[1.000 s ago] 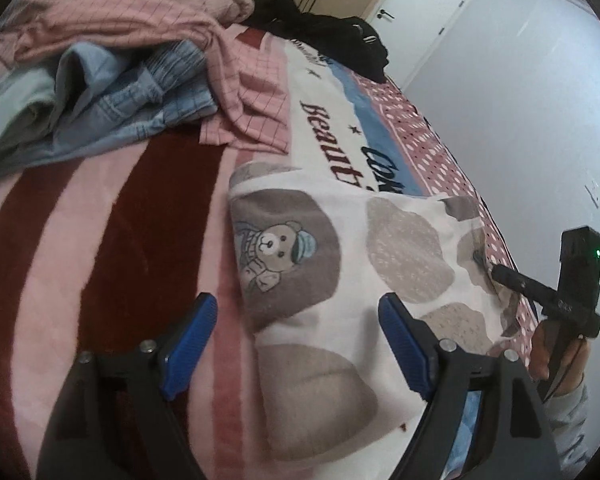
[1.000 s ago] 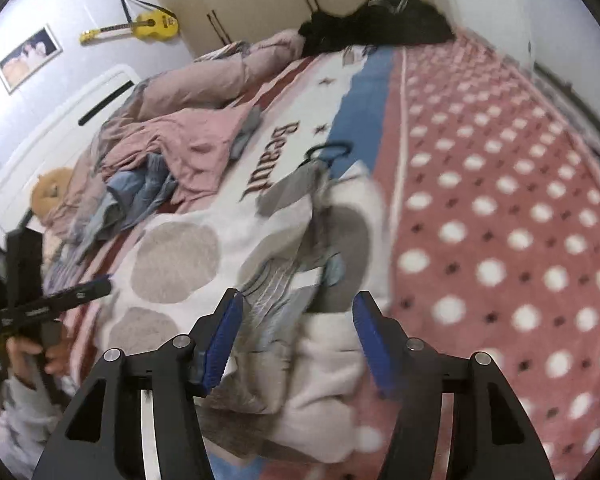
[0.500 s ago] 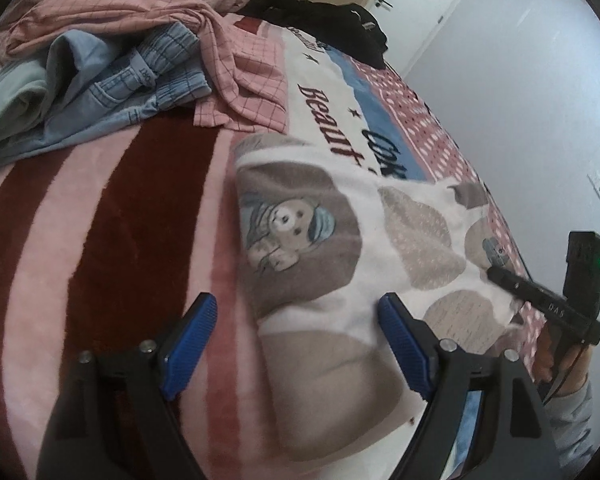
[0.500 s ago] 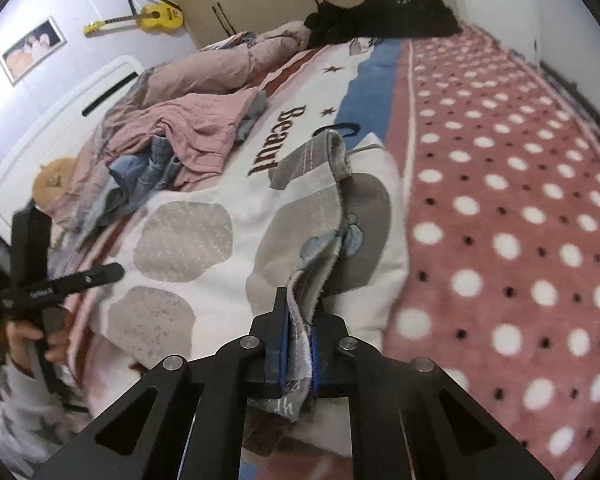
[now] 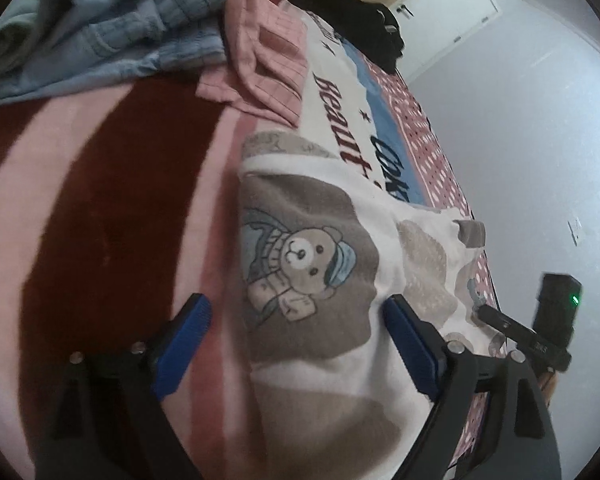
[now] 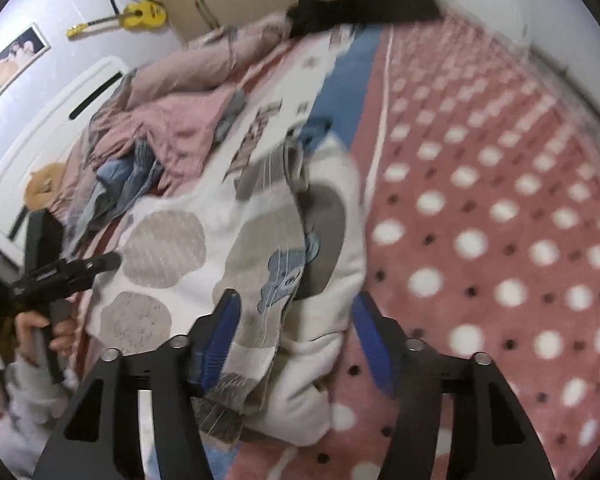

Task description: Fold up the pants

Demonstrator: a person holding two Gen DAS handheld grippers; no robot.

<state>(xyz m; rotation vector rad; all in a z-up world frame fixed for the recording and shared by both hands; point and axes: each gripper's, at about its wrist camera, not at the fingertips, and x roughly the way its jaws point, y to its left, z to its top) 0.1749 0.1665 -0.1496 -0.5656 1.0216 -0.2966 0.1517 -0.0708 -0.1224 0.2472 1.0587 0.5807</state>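
My left gripper [image 5: 296, 344] is opening, pads clear of the folded pants [image 5: 312, 280] lying on the bed blanket [image 5: 100, 208]. My right gripper [image 6: 296, 332] is opening, releasing the pants' edge.

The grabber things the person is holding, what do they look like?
Each gripper, left and right, is a black frame shaped like a fork, with silver bolts and two bright blue ribbed pads. Seen from the side, it has a black pistol-style handle and a boxy black top with a small green light. The person wears a pale sleeve; its pattern is too blurred to tell.
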